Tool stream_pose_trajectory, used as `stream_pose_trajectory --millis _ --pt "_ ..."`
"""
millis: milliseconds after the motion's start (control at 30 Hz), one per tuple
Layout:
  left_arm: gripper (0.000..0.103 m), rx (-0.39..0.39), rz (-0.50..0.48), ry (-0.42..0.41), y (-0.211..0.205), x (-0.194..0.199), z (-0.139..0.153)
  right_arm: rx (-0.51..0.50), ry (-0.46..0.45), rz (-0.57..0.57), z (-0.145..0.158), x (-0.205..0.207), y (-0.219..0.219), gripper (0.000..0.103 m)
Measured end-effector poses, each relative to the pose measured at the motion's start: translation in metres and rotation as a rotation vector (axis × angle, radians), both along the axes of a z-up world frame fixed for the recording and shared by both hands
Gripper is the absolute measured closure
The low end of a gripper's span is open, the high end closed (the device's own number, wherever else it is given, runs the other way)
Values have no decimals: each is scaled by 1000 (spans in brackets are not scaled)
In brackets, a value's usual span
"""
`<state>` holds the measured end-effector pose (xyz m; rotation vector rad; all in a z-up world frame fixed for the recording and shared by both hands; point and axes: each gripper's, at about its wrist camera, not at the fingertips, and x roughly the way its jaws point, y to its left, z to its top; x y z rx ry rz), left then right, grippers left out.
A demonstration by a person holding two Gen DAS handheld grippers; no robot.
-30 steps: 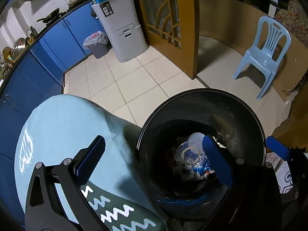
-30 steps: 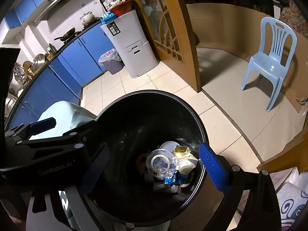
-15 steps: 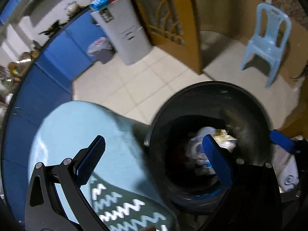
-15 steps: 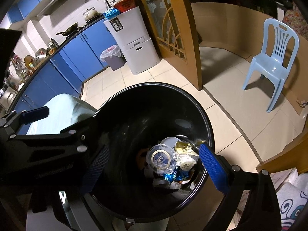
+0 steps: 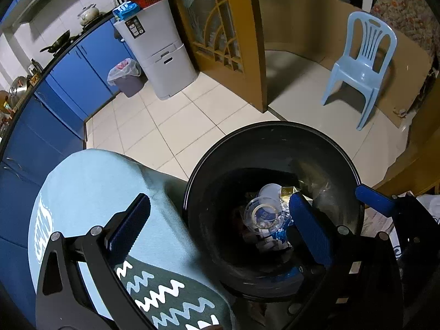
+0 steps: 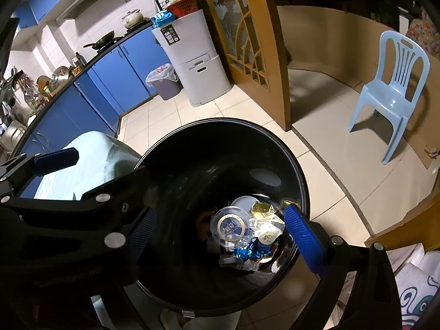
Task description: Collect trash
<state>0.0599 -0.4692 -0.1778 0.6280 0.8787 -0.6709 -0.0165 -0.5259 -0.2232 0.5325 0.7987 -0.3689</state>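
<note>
left wrist view: light blue cloth (image 5: 90, 189) with a dark green zigzag patch covers the surface beside the black bin (image 5: 220, 165); the right view catches only a sliver of that cloth (image 6: 88, 162). right wrist view looks deeper into the black bin (image 6: 192, 148): trash (image 6: 244, 231) at the bottom, a clear round lid, white wrappers, blue foil. the left view shows the same trash (image 5: 266, 214) more dimly.

left gripper (image 5: 217, 225) jaws spread wide, nothing between them; one finger over the cloth, the other over the bin mouth. right gripper (image 6: 217, 236) also wide and empty, straddling the bin opening, trash below and between its fingers, not touching.

only the right view shows the left gripper (image 6: 55, 159) from the side. blue chair (image 6: 393, 93) stands well apart on the tiled floor.
</note>
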Motion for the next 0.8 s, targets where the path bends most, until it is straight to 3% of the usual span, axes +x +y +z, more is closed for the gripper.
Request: stream_pose_trajectory --millis 800 --pt "4 -15 16 44 2 3 2 -3 -6 6 6 5 -1 11"
